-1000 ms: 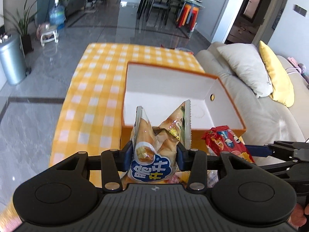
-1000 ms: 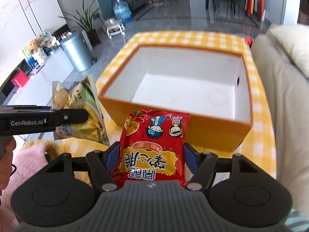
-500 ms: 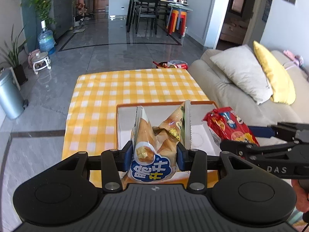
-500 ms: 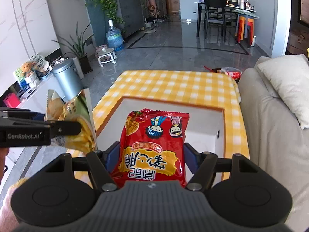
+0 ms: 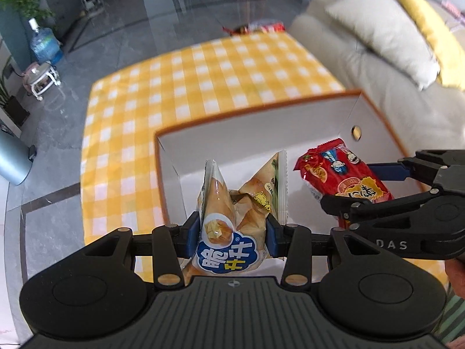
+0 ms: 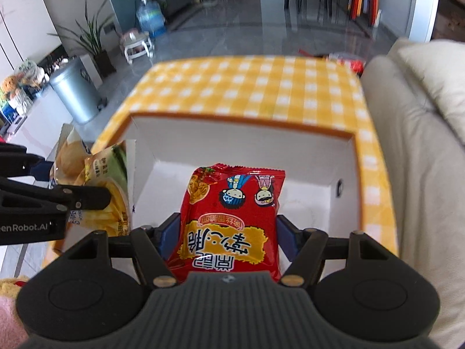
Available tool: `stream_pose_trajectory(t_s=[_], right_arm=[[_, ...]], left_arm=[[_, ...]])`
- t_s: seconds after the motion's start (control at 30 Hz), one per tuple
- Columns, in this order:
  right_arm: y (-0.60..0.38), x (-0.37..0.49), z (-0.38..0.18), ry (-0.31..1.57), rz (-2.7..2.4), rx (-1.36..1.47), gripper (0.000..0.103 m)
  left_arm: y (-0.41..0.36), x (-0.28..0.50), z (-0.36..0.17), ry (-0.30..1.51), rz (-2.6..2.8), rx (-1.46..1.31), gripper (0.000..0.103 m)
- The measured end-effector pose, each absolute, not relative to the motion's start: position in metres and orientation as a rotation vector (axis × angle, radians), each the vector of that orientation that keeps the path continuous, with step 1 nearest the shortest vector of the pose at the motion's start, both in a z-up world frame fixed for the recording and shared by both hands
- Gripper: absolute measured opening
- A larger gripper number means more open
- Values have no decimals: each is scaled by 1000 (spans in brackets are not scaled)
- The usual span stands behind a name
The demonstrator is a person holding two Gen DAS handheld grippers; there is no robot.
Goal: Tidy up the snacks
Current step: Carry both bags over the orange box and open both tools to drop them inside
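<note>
Left gripper (image 5: 232,229) clenched on yellow chip bag (image 5: 235,212) above the box's (image 5: 255,110) left wall, right gripper (image 6: 228,232) grasping red snack bag (image 6: 232,218) over the bare white box floor, sofa (image 6: 421,151) close along the right rim, only right view shows bin (image 6: 77,90).

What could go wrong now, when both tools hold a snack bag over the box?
1. The left tool and the right tool are close side by side, so they may bump when lowering.
2. The yellow bag hangs near the box's left wall and may catch on the rim instead of dropping inside.
3. The red bag is pinched only at its lower part, so it may slip or tilt early.
</note>
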State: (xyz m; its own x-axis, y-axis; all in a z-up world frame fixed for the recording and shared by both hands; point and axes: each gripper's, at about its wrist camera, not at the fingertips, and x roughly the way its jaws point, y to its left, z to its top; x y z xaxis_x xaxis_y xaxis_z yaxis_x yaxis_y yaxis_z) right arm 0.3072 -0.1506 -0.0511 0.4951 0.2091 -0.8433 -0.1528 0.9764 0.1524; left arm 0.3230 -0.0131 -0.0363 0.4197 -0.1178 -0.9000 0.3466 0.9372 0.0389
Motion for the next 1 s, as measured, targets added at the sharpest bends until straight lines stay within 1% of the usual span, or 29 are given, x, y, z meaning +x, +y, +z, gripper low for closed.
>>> stream_pose_trajectory(t_s=[0.3,0.47,0.67,0.8,0.93,1.0], right_arm=[[-136,332,-108,1164,267,73,66],[-133,338,-124,1213,291,67,67],[-129,336,-126,1249,318,24,67],[-126,338,-128,1266,309,7,69],[-125,342,-127,1284,305,3,71],[-126,339,-126,1274,299,-5,79]], left_arm=[[-31,344,-70,1196,-341,339,50],[-39,352,-83,1239,-358,383,50],[-45,354,-94,1273,-355,434,51],[-44,355,-97,1272,-334,427,56],[-42,354,-92,1244,-309,430,66],[-42,350,-85,1211,-308,430,71]])
